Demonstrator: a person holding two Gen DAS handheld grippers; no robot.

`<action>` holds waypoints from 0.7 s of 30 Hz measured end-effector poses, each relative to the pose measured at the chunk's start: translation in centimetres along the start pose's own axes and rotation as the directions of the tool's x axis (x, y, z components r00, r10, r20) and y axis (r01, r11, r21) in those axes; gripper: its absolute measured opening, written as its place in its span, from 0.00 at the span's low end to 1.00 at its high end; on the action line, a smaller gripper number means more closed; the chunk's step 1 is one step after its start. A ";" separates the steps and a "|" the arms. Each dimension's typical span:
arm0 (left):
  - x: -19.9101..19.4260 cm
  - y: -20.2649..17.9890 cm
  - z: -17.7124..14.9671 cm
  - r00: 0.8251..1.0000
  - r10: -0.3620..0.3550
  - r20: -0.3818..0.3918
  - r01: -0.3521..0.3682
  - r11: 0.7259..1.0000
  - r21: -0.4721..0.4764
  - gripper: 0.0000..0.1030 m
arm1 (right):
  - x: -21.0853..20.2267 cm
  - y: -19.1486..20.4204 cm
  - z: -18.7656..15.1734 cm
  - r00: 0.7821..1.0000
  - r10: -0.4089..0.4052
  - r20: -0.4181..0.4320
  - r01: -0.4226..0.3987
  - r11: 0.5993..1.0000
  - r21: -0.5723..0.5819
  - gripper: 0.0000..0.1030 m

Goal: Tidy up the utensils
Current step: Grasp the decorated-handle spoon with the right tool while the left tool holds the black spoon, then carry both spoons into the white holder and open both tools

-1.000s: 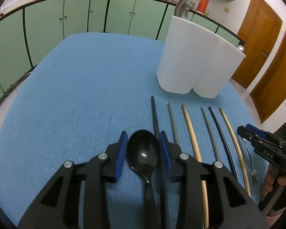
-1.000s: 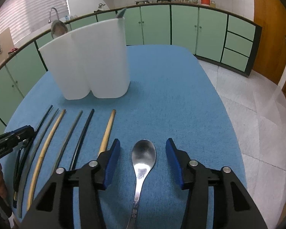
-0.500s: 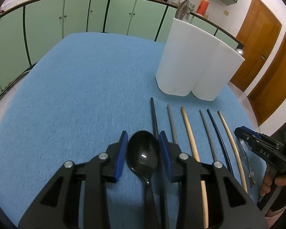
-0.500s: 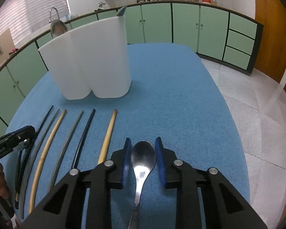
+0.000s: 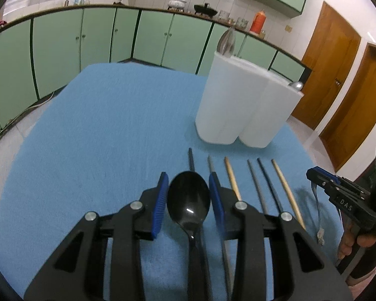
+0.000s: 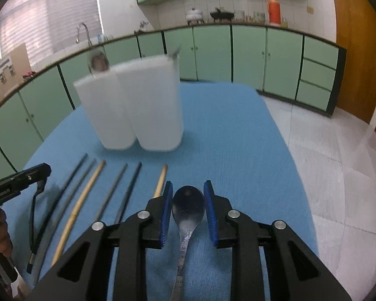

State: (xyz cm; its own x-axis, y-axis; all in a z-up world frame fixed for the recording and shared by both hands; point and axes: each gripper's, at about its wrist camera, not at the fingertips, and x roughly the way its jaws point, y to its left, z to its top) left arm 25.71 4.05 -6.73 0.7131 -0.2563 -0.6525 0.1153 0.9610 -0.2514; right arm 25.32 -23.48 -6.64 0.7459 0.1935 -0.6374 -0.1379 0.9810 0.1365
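Now, left wrist view: left gripper (image 5: 188,200) clamped on the bowl of a black spoon (image 5: 188,202), jaws narrow against its sides, as a second ago; handle running back under the gripper.
Left view, desk: blue-covered desk (image 5: 100,130) carrying six chopsticks (image 5: 260,188) side by side, just right of the spoon; white utensil holder (image 5: 243,110) beyond them, a metal utensil already poking from each end.
Left view, edge: right gripper (image 5: 338,195) seen at far right, a hand (image 5: 356,243) beneath it.
Then, right wrist view: right gripper (image 6: 188,208) narrowed from wide to snug on a metal spoon (image 6: 188,209), pads on the bowl's two edges.
Right view, change: holder (image 6: 137,105) and chopsticks (image 6: 117,188) smeared, spoon sharp against the jaws; read as spoon coming off the cloth with the gripper.
Right view, edge: left gripper (image 6: 17,183) at far left.
Meaning for task: both spoons secured, grasp step likely finished on the right; next probably carrying each to a holder compartment.
Risk: hold on a curved bowl, so possible swivel on tilting.
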 end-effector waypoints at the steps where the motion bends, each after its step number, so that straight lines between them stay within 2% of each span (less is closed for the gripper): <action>1: -0.3 -0.1 0.1 1.000 -0.003 0.011 0.003 1.000 0.003 0.31 | -0.4 0.0 0.2 1.000 -0.001 0.018 0.001 1.000 -0.003 0.24; 11: -2.8 -1.1 1.0 0.992 -0.027 0.121 0.024 0.999 0.024 0.31 | -2.4 -0.1 1.6 0.993 -0.001 0.119 0.002 1.000 -0.004 0.24; 21: -5.1 -1.8 2.2 0.969 -0.056 0.242 0.050 0.998 0.034 0.31 | -3.8 0.4 3.0 0.978 0.019 0.207 -0.019 1.000 -0.002 0.24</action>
State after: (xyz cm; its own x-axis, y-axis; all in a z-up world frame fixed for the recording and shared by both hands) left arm 23.43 3.81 -1.39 0.8514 -0.2772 -0.4453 0.1739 0.9501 -0.2590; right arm 24.39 -23.91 -1.86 0.8617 0.2052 -0.4642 -0.1534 0.9771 0.1472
